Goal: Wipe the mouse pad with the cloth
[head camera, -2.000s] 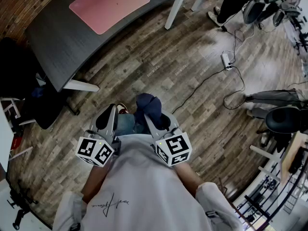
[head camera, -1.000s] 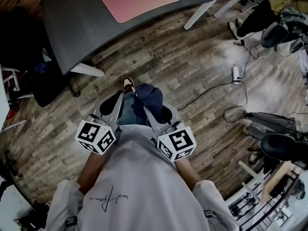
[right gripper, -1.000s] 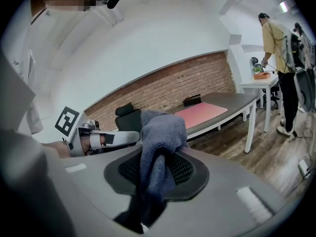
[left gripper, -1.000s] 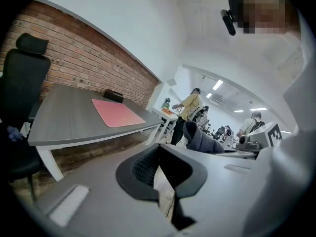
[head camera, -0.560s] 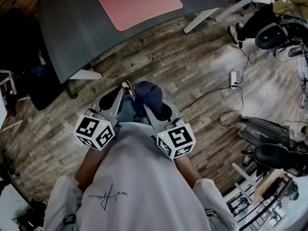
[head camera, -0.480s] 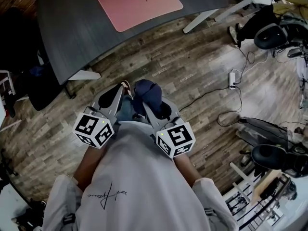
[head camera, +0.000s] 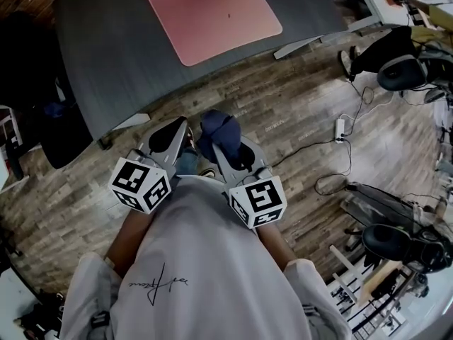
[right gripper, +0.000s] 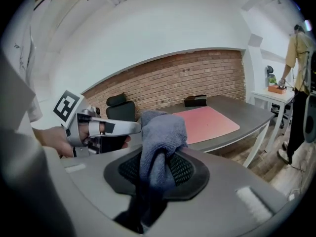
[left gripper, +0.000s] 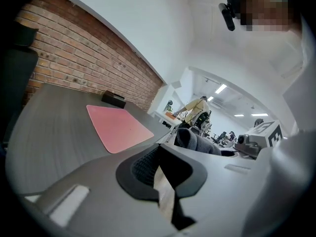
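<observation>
Nearest, at 6 o'clock in the head view, the person's grey shirt (head camera: 191, 261) fills the lower frame, with both grippers held just ahead of it. The left gripper (head camera: 177, 127) has its jaws drawn together with nothing between them; its own view shows only a sliver of floor behind the pads (left gripper: 143, 164). Just beside it, toward 3 o'clock, the right gripper (head camera: 225, 154) is clamped on the blue cloth (head camera: 216, 129), which bunches up above the jaws (right gripper: 160, 130). The wooden floor (head camera: 283, 112) lies beyond. Farther on, at 12 o'clock, the dark desk (head camera: 106, 55) carries the pink mouse pad (head camera: 212, 16), flat and well apart from the cloth.
</observation>
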A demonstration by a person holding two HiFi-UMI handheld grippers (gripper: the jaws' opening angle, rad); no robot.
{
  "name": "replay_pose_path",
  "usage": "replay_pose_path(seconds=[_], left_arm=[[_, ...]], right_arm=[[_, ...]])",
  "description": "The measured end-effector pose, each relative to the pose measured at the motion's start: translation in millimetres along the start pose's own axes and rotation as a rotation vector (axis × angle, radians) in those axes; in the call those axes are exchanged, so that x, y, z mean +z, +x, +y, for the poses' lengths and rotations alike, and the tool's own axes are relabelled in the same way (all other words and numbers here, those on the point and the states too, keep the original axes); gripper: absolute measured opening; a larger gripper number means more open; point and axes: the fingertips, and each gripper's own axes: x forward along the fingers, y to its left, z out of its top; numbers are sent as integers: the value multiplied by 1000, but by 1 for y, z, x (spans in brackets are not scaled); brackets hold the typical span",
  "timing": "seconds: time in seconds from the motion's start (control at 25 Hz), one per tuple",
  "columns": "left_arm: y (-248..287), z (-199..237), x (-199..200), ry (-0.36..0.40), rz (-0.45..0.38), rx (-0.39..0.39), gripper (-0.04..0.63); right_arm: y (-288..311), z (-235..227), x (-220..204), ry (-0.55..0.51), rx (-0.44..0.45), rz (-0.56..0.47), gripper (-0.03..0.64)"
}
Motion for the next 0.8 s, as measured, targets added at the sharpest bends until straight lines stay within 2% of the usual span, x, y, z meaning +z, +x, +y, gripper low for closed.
replay_pose_path(seconds=[0.32, 0.56, 0.8], left_arm=[[16, 35, 34, 10, -17, -16, 6], [10, 64, 38, -27, -19, 5, 6], [8, 70, 43, -36, -24, 12, 6]], right_arm=[[47, 3, 28, -45, 28, 19, 101], [68, 5, 34, -46, 22, 38, 101], [73, 5, 39, -55, 51, 51, 101]])
